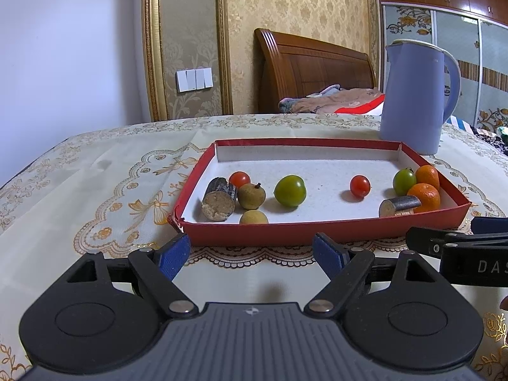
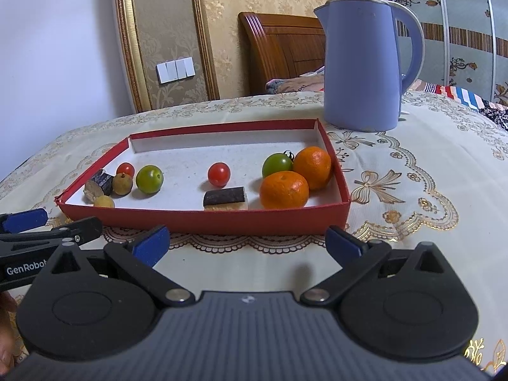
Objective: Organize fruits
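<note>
On the patterned tablecloth [image 1: 95,171]: a red cardboard tray [image 1: 317,227] with a white floor; every place below is given against this tray
Left gripper [image 1: 252,254]: just outside the tray's near wall, toward its left half, blue pads spread apart with nothing between them
Right gripper [image 2: 247,243]: just outside the same near wall, toward its right half, fingers likewise wide apart and empty
Left corner of tray: a sugarcane piece [image 1: 219,203], a red cherry tomato [image 1: 239,178] behind it, and two longans [image 1: 251,196] beside it, one touching the near wall
Middle of tray: a green tomato [image 1: 290,190] left of centre, a second red cherry tomato [image 2: 218,174] right of centre
Right end of tray: two mandarins [image 2: 284,190] touching each other, a second green tomato [image 2: 277,165] just behind them, another sugarcane piece [image 2: 225,197] against the near wall
Beyond the tray's far right corner: a lilac electric kettle [image 2: 362,63], apart from the tray
</note>
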`<state>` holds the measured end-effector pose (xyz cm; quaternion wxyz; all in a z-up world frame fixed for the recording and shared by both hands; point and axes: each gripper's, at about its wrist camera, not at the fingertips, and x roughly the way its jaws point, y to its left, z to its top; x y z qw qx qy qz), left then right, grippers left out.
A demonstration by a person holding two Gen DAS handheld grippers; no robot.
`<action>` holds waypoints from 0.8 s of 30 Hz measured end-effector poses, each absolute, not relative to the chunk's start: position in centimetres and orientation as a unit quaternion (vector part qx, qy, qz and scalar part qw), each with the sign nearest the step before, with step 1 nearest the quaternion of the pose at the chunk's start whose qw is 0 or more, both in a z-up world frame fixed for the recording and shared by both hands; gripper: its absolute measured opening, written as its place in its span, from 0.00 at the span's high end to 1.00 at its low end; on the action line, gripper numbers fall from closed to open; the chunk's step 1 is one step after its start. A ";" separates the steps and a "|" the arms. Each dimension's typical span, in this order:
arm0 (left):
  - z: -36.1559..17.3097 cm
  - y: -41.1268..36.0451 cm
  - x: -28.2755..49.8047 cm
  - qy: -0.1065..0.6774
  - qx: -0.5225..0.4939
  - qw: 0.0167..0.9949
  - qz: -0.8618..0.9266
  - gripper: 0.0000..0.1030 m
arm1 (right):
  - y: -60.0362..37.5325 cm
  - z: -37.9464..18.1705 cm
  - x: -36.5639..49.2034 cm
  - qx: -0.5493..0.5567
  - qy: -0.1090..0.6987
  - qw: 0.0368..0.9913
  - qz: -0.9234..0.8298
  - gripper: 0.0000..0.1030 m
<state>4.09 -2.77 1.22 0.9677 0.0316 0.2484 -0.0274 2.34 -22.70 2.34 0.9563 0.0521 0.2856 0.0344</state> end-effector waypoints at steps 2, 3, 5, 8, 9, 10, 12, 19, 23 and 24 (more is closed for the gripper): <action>1.2 -2.8 4.1 0.248 0.033 0.968 -0.028 0.18 | -22.7 2.3 2.3 0.052 0.286 0.956 0.035 0.00; 1.2 -2.8 4.1 0.248 0.032 0.968 -0.027 0.18 | -22.7 2.3 2.3 0.052 0.286 0.956 0.035 0.00; 1.2 -2.7 4.1 0.249 0.032 0.968 -0.027 0.18 | -22.7 2.3 2.3 0.052 0.285 0.956 0.034 0.00; 1.2 -2.7 4.0 0.248 0.030 0.968 -0.026 0.18 | -22.7 2.3 2.3 0.052 0.286 0.956 0.035 0.00; 1.2 -2.7 4.1 0.248 0.030 0.968 -0.026 0.18 | -22.7 2.3 2.3 0.052 0.286 0.956 0.035 0.00; 1.2 -2.7 4.1 0.248 0.030 0.968 -0.026 0.18 | -22.7 2.3 2.3 0.052 0.286 0.956 0.034 0.00; 1.2 -2.7 4.1 0.247 0.031 0.968 -0.024 0.18 | -22.7 2.3 2.3 0.052 0.286 0.956 0.035 0.00; 1.2 -2.7 4.0 0.245 0.033 0.969 -0.020 0.18 | -22.7 2.3 2.3 0.052 0.286 0.956 0.035 0.00; 1.2 -2.7 4.0 0.244 0.035 0.969 -0.021 0.18 | -22.7 2.3 2.3 0.052 0.286 0.956 0.035 0.00; 1.2 -2.7 4.0 0.244 0.037 0.969 -0.022 0.18 | -22.7 2.3 2.3 0.052 0.286 0.956 0.035 0.00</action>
